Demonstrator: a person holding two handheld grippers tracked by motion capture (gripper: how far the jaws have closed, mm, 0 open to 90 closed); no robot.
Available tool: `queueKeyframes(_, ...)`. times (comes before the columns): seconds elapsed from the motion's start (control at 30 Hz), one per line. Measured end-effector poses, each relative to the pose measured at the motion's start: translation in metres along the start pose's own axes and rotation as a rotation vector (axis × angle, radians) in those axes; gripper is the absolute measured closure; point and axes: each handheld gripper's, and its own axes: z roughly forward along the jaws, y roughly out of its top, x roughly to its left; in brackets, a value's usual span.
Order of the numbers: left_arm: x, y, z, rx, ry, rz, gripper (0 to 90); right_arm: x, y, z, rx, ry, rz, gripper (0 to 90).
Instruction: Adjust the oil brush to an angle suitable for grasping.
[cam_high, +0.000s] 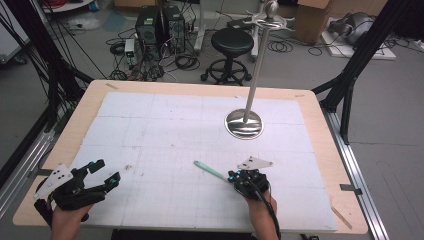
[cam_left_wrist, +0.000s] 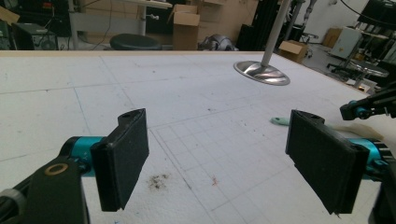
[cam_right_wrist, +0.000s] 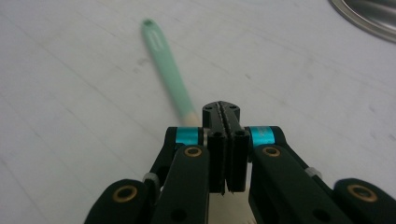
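A utensil with a mint-green handle (cam_high: 207, 170) and a cream-coloured end lies on the white gridded mat (cam_high: 165, 125), its handle pointing away to the left. My right gripper (cam_high: 234, 176) sits at the cream end with its jaws pressed together on it. In the right gripper view the handle (cam_right_wrist: 167, 65) runs out from the shut gripper (cam_right_wrist: 222, 109). My left gripper (cam_high: 108, 171) rests near the table's front left corner, open and empty. In the left gripper view its gripper (cam_left_wrist: 217, 140) spans bare mat, and the handle tip (cam_left_wrist: 280, 121) shows beyond.
A tall metal stand with a round shiny base (cam_high: 244, 124) and hooks at its top stands on the mat at the back right. Its base (cam_left_wrist: 261, 73) also appears in the left gripper view. The wooden table edge (cam_high: 325, 150) frames the mat.
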Motion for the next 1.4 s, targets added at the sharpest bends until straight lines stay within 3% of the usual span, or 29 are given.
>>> queueKeyframes(0.1,0.000,0.000,0.000,0.002,-0.002,0.000,21.6,0.013,0.012,0.013,-0.005,0.052,-0.038,89.0)
queueKeyframes(0.2,0.001,0.000,0.000,0.000,-0.001,-0.002,21.6,0.021,0.019,0.024,0.004,0.076,-0.056,89.0)
queueKeyframes(0.23,0.001,0.000,0.000,0.000,-0.001,-0.003,21.6,0.028,0.024,0.034,0.020,0.099,-0.076,89.0)
queueKeyframes(0.33,0.001,0.000,0.000,0.000,0.000,-0.005,21.6,0.035,0.028,0.044,0.042,0.107,-0.102,89.0)
queueKeyframes(0.4,0.001,0.000,0.000,0.000,-0.001,-0.006,21.6,0.038,0.030,0.057,0.089,0.091,-0.127,89.0)
queueKeyframes(0.63,0.001,0.000,0.000,-0.001,-0.003,-0.006,21.6,0.027,0.032,0.056,0.085,0.033,-0.082,89.0)
queueKeyframes(0.93,0.000,-0.001,0.000,0.001,-0.006,-0.005,21.6,0.016,0.032,0.056,0.080,-0.028,-0.060,89.0)
queueKeyframes(1.13,0.000,-0.001,0.001,0.004,-0.011,-0.005,21.6,0.007,0.027,0.042,0.033,-0.017,-0.016,87.2)
queueKeyframes(1.17,0.000,-0.001,0.001,0.005,-0.014,-0.005,21.6,0.002,0.021,0.028,-0.011,-0.011,0.008,83.8)
queueKeyframes(1.4,-0.003,-0.001,0.003,0.001,-0.030,-0.007,21.6,-0.012,0.000,-0.023,-0.122,-0.061,0.038,60.4)
